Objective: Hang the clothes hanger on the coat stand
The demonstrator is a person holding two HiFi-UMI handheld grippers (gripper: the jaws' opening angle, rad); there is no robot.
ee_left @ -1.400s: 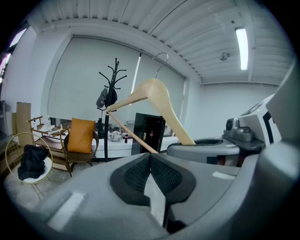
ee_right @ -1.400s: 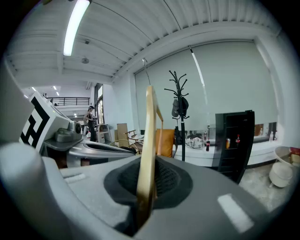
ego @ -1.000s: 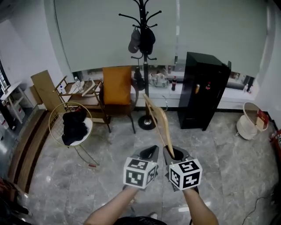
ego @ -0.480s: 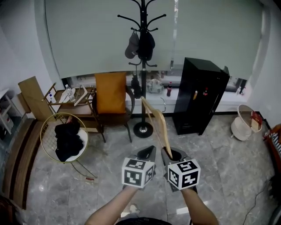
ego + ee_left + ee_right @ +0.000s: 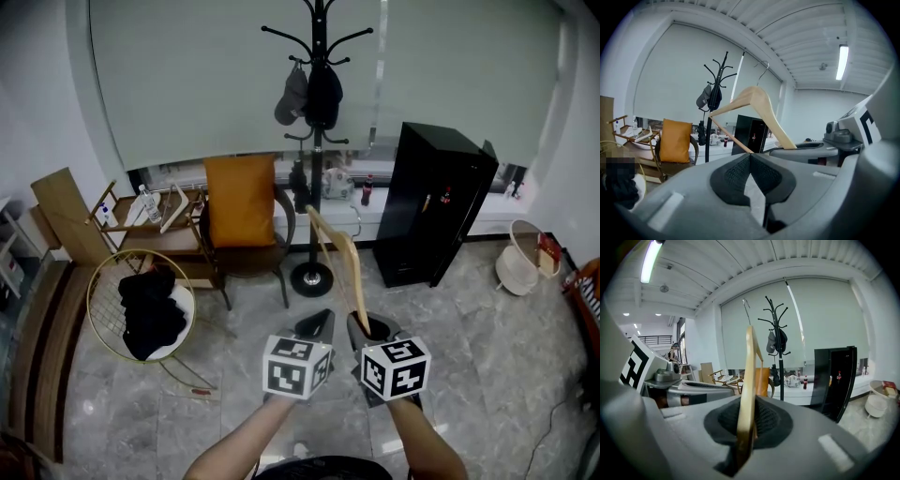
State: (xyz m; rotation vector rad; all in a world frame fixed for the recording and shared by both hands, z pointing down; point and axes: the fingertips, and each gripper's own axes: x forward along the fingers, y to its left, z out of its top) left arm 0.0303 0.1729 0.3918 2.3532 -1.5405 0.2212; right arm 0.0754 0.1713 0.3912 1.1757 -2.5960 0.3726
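A wooden clothes hanger (image 5: 339, 262) with a metal hook (image 5: 762, 71) stands up from my right gripper (image 5: 367, 330), which is shut on one end of it (image 5: 746, 418). My left gripper (image 5: 317, 326) is shut with nothing between its jaws, just left of the right one. The black coat stand (image 5: 317, 141) rises ahead near the window, with a cap and a dark bag (image 5: 309, 92) on its hooks. In the right gripper view the coat stand (image 5: 778, 348) lies just right of the hanger. The hanger (image 5: 752, 115) is well short of the stand.
An armchair with an orange cushion (image 5: 242, 202) sits left of the stand's base. A black cabinet (image 5: 441, 202) stands to its right. A round wire basket with dark clothes (image 5: 141, 305) is at the left, a white basket (image 5: 520, 258) at the far right.
The view has shifted slightly, so the coat stand and the room sit a little further right in the frame. Both grippers and the hanger keep the same pose.
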